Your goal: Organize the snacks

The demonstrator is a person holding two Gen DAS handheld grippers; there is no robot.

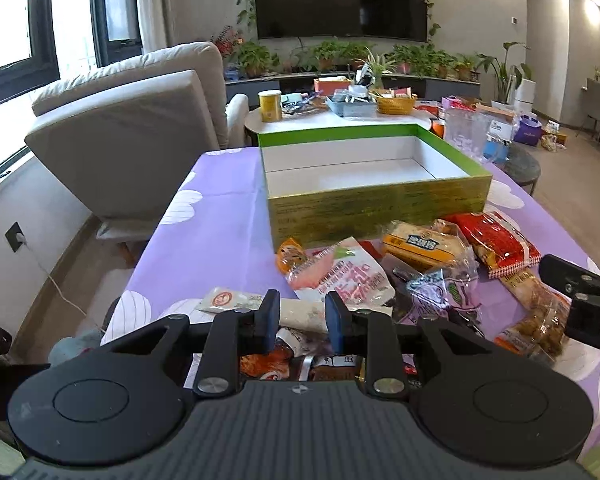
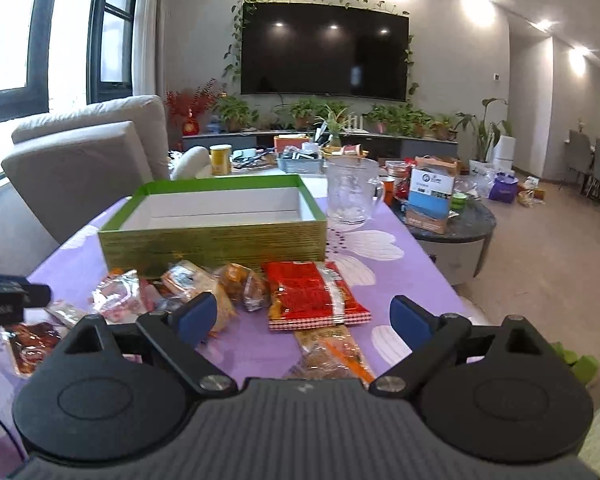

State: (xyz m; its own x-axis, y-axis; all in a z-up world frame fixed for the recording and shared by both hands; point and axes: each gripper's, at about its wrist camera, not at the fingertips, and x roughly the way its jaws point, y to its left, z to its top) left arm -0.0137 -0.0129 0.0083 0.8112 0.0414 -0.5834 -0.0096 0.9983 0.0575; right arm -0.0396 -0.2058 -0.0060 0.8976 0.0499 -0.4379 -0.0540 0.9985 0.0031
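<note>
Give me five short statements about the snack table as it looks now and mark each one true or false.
1. The green box is empty inside. True.
2. The snack packets lie inside the box. False: they lie on the purple tablecloth in front of it.
3. The right gripper is open with nothing gripped. True.
4. The red packet sits between the left gripper's pads. False: a white packet is clamped in the left gripper.
5. The glass pitcher lies on its side. False: it stands upright.
</note>
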